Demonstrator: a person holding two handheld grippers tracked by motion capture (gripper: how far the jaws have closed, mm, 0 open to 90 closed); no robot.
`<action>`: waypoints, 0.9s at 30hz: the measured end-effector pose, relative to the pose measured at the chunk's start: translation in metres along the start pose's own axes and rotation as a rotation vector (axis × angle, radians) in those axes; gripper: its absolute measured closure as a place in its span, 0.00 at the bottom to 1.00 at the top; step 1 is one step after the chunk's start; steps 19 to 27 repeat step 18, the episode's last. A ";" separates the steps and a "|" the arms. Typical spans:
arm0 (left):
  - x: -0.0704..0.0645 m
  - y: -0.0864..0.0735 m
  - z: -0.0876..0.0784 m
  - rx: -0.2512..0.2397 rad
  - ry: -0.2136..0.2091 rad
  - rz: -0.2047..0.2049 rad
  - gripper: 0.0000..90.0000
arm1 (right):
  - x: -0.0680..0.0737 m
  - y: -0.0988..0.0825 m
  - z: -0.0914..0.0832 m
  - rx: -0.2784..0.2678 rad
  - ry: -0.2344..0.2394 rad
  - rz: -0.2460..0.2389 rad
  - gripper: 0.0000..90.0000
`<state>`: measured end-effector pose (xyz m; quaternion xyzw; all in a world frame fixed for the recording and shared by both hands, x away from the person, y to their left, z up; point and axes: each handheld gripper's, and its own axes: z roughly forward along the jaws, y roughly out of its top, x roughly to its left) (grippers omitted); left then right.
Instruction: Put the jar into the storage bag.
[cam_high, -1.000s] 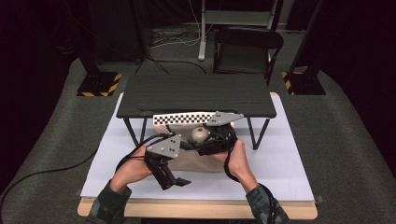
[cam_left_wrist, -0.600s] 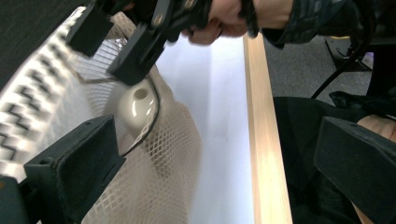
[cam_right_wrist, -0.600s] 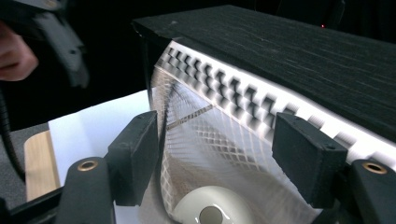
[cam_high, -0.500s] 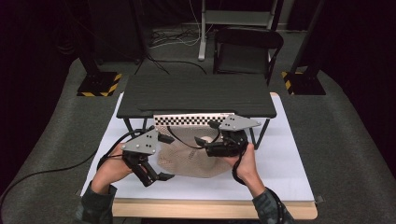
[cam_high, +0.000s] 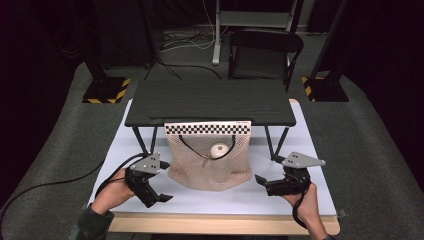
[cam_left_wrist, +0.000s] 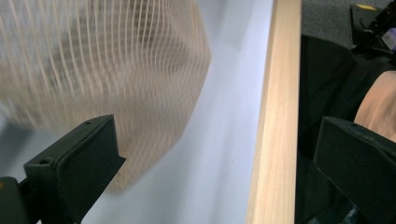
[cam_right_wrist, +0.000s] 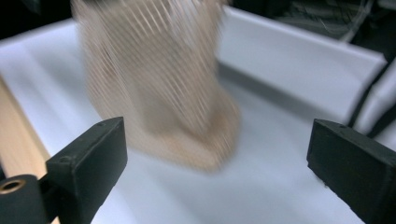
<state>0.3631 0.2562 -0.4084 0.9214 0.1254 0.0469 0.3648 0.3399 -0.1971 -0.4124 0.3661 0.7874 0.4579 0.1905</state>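
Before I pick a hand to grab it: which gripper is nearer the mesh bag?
Left. The left gripper sits just off the mesh bag's lower left corner. The right gripper is off its lower right corner with a slightly wider gap. Both are open.

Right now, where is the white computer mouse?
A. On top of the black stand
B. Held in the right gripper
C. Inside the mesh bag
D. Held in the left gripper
C: the high view shows the white mouse behind the netting of the mesh bag, while the left gripper and right gripper sit open and empty on either side.
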 end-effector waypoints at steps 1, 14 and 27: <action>0.003 -0.008 0.005 0.004 0.009 -0.021 0.00 | -0.006 -0.010 0.001 0.019 -0.006 0.011 0.04; 0.026 -0.086 0.050 -0.045 0.074 -0.254 0.00 | -0.054 -0.088 0.027 0.243 -0.091 0.035 0.04; 0.021 -0.090 0.053 -0.071 0.117 -0.220 0.01 | -0.052 -0.089 0.028 0.250 -0.111 0.019 0.01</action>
